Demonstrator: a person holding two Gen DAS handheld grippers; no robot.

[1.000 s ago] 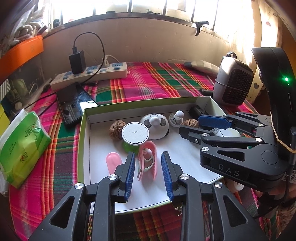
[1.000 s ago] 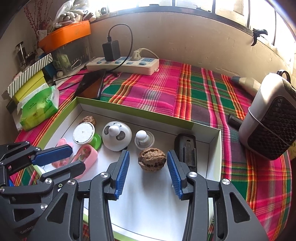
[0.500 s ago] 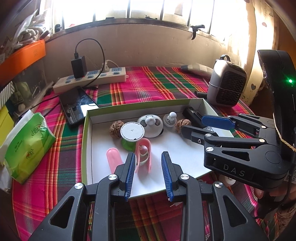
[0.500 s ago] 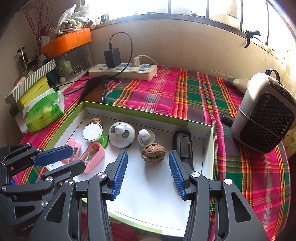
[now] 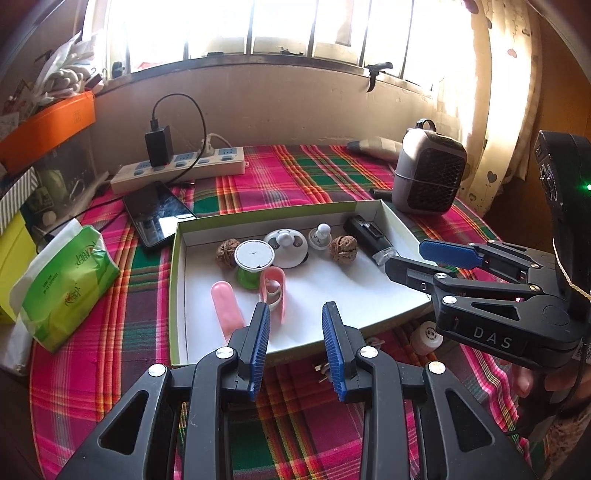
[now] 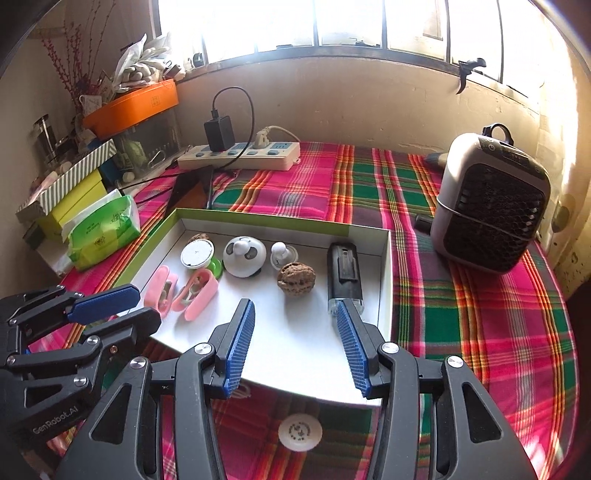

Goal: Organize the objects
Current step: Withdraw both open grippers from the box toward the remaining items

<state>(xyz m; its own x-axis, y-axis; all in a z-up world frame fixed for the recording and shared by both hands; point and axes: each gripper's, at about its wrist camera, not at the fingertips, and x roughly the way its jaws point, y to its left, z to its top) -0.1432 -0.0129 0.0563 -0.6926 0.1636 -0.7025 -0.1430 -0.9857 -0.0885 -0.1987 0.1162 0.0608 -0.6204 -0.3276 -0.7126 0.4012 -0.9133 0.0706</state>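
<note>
Tray [image 6: 386, 266] holds sorted items in a far row, centre kept free, prob. for more. My left gripper [image 5: 295, 332] and right gripper [image 6: 295, 341]: fingers apart, nothing held. Walnut [image 6: 296, 277] lies beyond right fingertips, apart. White cap [image 6: 300, 432] on cloth, near side, outside tray.

Strong daylight from window [image 5: 258, 26] behind bench, panes blown out to white in both views. Glare washes curtain [image 5: 491, 92] at right of left-wrist view. White floor of box [image 6: 295, 332] bright, near edge overexposed in right-wrist view. Small soft shadows fall toward camera. Fisheye bends window sill, dark vignette in corners. Focus sharp, no motion blur.
</note>
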